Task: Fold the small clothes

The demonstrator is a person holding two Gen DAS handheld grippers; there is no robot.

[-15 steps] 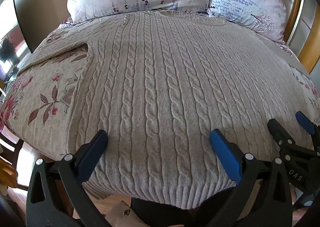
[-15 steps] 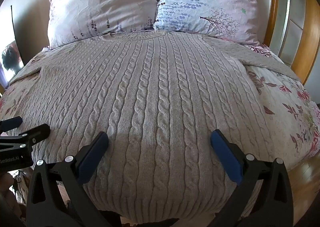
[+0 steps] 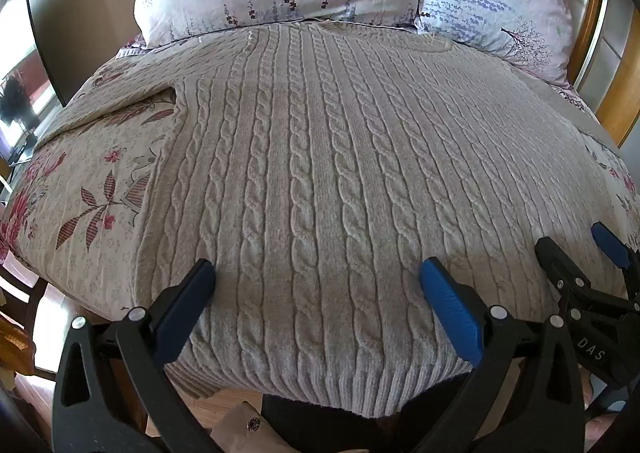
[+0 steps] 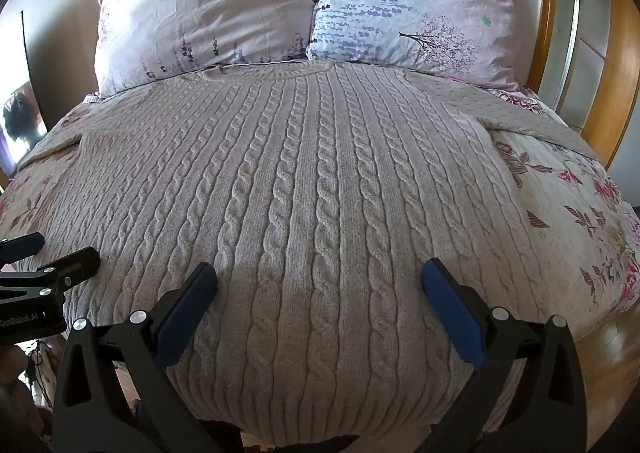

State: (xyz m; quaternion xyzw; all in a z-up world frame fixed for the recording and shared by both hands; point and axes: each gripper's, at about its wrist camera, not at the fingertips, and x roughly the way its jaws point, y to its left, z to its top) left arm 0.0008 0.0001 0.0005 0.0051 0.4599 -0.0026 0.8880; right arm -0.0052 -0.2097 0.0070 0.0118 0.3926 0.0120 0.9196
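Observation:
A beige cable-knit sweater lies spread flat on the bed, collar toward the pillows, hem hanging over the near bed edge; it also fills the right wrist view. My left gripper is open and empty, just above the hem on the sweater's left half. My right gripper is open and empty above the hem's right half. The right gripper shows at the right edge of the left wrist view. The left gripper shows at the left edge of the right wrist view.
A floral bedspread covers the bed. Two floral pillows lean at the head. A wooden headboard stands at the right. Wood floor shows below the bed edge.

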